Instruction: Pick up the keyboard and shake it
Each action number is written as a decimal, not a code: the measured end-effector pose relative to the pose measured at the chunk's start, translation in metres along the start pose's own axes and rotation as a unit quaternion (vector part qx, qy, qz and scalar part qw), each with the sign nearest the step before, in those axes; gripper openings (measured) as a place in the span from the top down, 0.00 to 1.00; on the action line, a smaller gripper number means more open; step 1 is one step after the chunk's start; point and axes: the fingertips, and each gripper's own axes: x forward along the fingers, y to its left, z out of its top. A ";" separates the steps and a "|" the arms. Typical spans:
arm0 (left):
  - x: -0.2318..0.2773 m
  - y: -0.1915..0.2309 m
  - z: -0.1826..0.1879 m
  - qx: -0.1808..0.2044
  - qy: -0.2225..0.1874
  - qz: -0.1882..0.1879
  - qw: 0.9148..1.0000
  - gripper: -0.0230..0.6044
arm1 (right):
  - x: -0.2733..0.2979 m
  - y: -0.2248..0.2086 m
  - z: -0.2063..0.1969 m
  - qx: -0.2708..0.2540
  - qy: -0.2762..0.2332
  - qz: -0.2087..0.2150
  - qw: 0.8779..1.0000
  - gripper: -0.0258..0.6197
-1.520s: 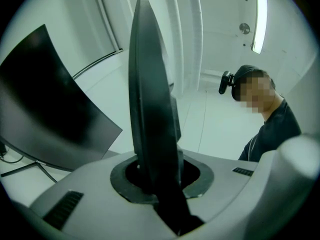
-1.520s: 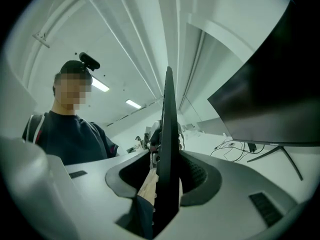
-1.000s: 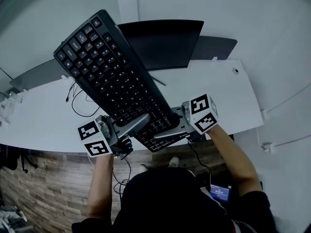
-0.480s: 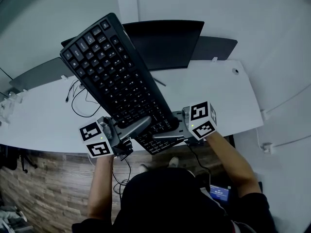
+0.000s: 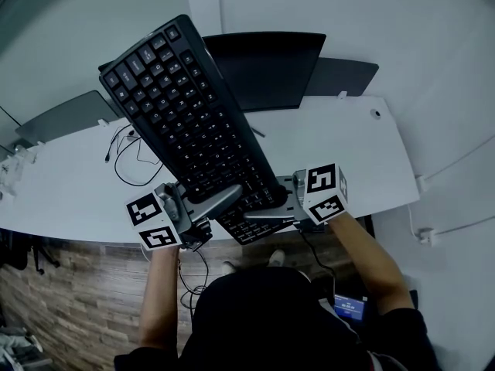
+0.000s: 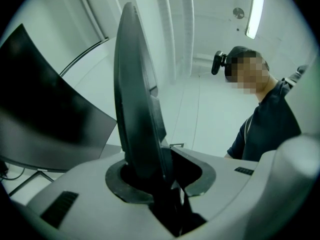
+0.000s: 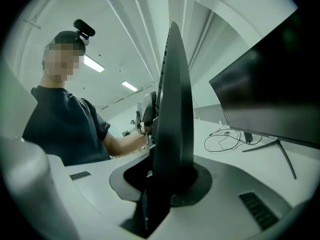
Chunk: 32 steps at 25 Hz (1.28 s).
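The left gripper (image 5: pixel 230 193) has narrow jaws that have just been easing apart. The keyboard's near edge sits between them, with a dark gap on one side. The black keyboard (image 5: pixel 186 107) slants up and away from both claws, above the desk (image 5: pixel 348 153). The right gripper (image 5: pixel 254 216) clamps that same edge, just beside the left one.

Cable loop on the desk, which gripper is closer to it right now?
Left. In the head view, the left gripper, jaws just opening with the keyboard between them, is right of the cable loop; the right gripper, just closed on the keyboard, is farther right.
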 end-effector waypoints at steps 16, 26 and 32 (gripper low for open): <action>-0.019 0.035 0.003 0.134 0.074 0.141 0.978 0.66 | -0.050 -0.032 0.016 -0.044 0.019 -0.146 0.988 0.82; -0.035 0.047 0.027 0.272 0.114 0.232 0.927 0.64 | -0.086 -0.069 0.022 -0.082 0.072 -0.286 0.952 0.82; -0.031 0.040 0.048 0.425 0.157 0.271 0.849 0.64 | -0.105 -0.082 0.027 -0.123 0.130 -0.361 0.915 0.82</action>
